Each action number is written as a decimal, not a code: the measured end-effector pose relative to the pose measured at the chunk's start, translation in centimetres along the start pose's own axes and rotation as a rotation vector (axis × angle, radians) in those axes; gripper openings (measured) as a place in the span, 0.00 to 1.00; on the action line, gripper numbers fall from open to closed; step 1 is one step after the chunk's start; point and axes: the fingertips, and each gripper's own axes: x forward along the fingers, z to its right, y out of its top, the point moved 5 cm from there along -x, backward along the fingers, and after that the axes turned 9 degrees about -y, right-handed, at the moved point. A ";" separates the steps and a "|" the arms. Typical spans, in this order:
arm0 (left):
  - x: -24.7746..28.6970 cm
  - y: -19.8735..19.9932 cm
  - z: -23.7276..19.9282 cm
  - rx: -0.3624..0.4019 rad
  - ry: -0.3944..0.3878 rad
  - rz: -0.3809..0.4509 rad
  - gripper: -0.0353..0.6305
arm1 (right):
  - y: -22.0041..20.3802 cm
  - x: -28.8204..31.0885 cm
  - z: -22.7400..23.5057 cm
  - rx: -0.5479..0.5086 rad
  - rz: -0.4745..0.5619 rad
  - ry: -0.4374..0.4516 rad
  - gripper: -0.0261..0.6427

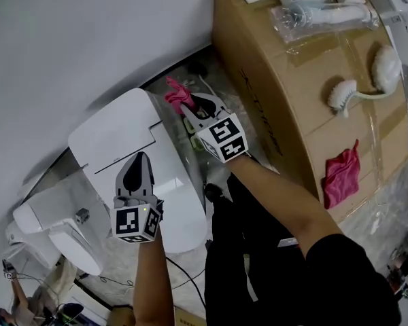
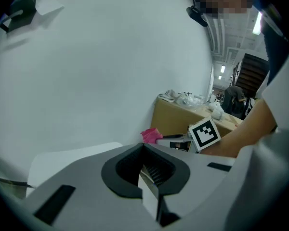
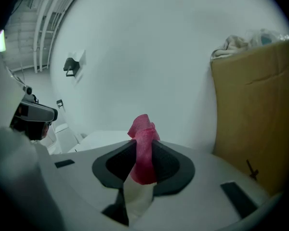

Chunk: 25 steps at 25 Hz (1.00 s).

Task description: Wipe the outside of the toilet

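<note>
Nearest the camera, at 6 o'clock in the head view, two bare forearms reach forward over dark trousers; each ends in a marker cube and a grey claw.

Left claw point(image 1: 139, 161): jaws pressed together, nothing between them; it lies over the white toilet point(image 1: 180, 206), tips pointing to 12 o'clock toward the flat white top point(image 1: 112, 138); whether the tips touch the porcelain cannot be told.

Right claw point(image 1: 189, 111): at 2 o'clock from the left claw, beside the toilet's 3 o'clock flank, in the gap between the toilet and the cardboard box point(image 1: 272, 87); its jaws pinch a pink cloth point(image 1: 177, 95); a crumpled end of the cloth stands out past the tips toward 11 o'clock; the right gripper view shows the cloth clamped upright between the dark pads, with the toilet's white top beyond it at 10 o'clock.

Cardboard box: fills the head view from 12 to 4 o'clock; on its taped upper face lie a second pink cloth point(image 1: 341, 174) at 4 o'clock, a white brush point(image 1: 347, 95) at 2 o'clock, and wrapped white items at the far edge.

White wall point(image 1: 75, 39): behind the toilet, from 9 to 12 o'clock.
</note>
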 end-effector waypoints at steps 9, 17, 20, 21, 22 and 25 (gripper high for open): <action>9.7 -0.8 -3.2 0.008 -0.003 -0.135 0.08 | -4.0 10.3 -0.2 -0.001 -0.126 0.049 0.21; 12.0 -0.5 -3.9 -0.019 -0.028 -0.133 0.08 | -6.7 14.6 -2.4 -0.081 -0.191 0.129 0.21; 11.9 -0.7 -4.0 -0.028 -0.031 -0.122 0.08 | -7.0 14.8 -3.4 -0.108 -0.175 0.192 0.21; 11.8 -0.9 -4.1 -0.033 -0.031 -0.121 0.08 | -7.1 14.7 -3.6 -0.103 -0.171 0.208 0.21; 11.7 -1.0 -4.1 -0.036 -0.032 -0.121 0.08 | -7.3 14.7 -3.6 -0.091 -0.168 0.217 0.21; 11.3 -1.6 -3.9 -0.042 -0.035 -0.124 0.08 | -8.1 14.3 -3.3 -0.054 -0.164 0.241 0.21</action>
